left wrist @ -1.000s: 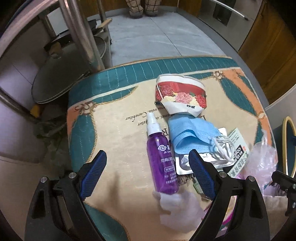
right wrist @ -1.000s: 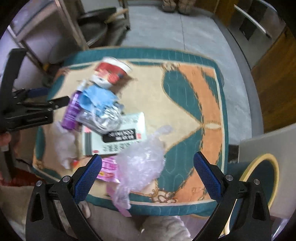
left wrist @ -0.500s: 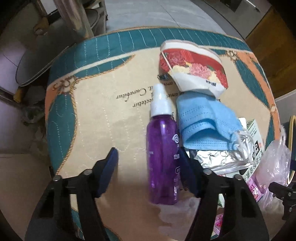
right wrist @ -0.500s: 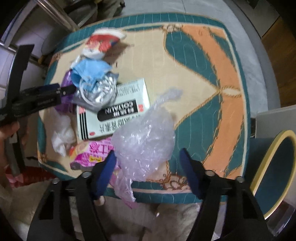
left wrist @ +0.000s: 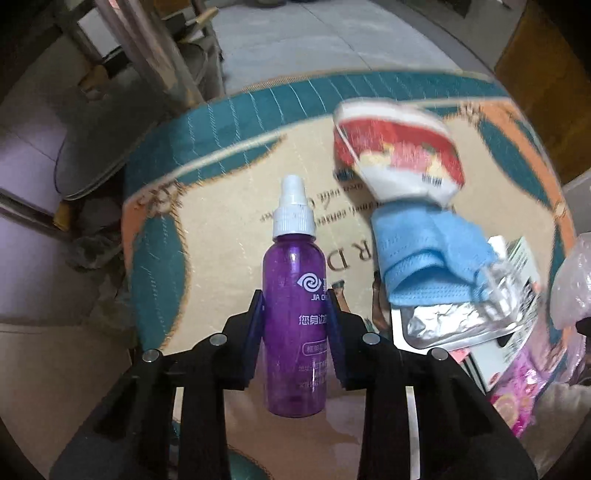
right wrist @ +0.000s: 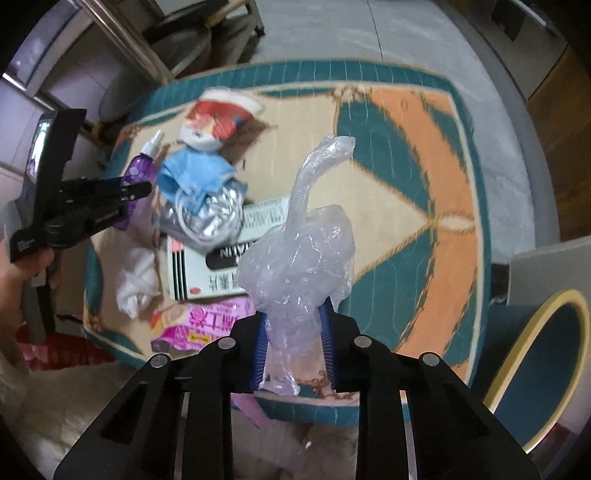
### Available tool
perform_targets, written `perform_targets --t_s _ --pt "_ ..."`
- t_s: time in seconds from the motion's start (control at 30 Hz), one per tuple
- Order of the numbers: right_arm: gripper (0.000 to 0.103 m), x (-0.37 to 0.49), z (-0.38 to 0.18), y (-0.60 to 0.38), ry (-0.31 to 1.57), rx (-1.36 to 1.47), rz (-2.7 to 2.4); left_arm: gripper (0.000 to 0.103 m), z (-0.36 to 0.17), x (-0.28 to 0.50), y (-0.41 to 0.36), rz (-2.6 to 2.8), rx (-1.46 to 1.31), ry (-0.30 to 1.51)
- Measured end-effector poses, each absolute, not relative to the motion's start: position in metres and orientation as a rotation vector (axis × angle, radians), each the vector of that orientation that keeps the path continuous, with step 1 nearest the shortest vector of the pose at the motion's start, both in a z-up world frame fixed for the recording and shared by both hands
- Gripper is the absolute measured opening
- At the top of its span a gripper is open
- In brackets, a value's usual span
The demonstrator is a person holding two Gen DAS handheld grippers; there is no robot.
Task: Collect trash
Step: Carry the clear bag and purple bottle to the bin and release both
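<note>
My left gripper (left wrist: 295, 314) is shut on a purple spray bottle (left wrist: 293, 288) with a white nozzle, held above the patterned mat (left wrist: 221, 236). It also shows in the right wrist view (right wrist: 136, 177). My right gripper (right wrist: 293, 332) is shut on a crumpled clear plastic bag (right wrist: 299, 258), lifted over the mat's near edge. On the mat lie a crushed red floral paper cup (left wrist: 399, 158), a blue face mask (left wrist: 424, 254), a foil blister pack (left wrist: 454, 325), a white medicine box (right wrist: 207, 269), a pink wrapper (right wrist: 199, 321) and a white tissue (right wrist: 135, 280).
The mat covers a small table with a near edge (right wrist: 314, 406). A metal rack with round pans (left wrist: 103, 122) stands at the far left. A teal chair seat with a yellow rim (right wrist: 546, 362) is at the right. Grey floor (right wrist: 351, 33) lies beyond.
Both grippers went from open to shut. The left closed on the purple bottle and lifted it. The right closed on the plastic bag and raised it off the mat.
</note>
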State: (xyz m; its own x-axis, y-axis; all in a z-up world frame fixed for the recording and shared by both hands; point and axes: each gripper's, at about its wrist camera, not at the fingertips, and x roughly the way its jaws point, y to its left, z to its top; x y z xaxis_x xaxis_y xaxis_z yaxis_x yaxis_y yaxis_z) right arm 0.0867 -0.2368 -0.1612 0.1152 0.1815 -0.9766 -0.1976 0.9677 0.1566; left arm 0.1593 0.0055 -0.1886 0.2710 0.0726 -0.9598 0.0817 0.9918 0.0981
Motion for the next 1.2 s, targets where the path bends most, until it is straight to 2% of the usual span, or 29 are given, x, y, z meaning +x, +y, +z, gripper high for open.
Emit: perform_targets --t_s 0.37,0.67,0.83,1.0,1.2 --pt "0.026 0.090 -0.137 -0.248 1.318 -0.020 0.249 0.032 -0.118 0.131 0.012 0.030 -0.002 1.142" --pt "0.026 0.085 -0.102 -0.264 1.205 0.021 0.239 0.032 -0.075 0.095 -0.056 -0.077 0.110 1.047" --pt "0.026 0.074 -0.069 -0.282 1.092 0.008 0.195 0.032 -0.061 0.070 -0.093 -0.138 0.209 0.995" --pt "0.026 0.053 -0.025 -0.317 0.966 0.129 0.177 0.032 -0.050 0.061 -0.114 -0.190 0.222 0.980" --pt "0.026 0.017 0.019 -0.374 0.846 0.103 0.128 0.032 -0.032 0.061 -0.152 -0.277 0.216 0.961"
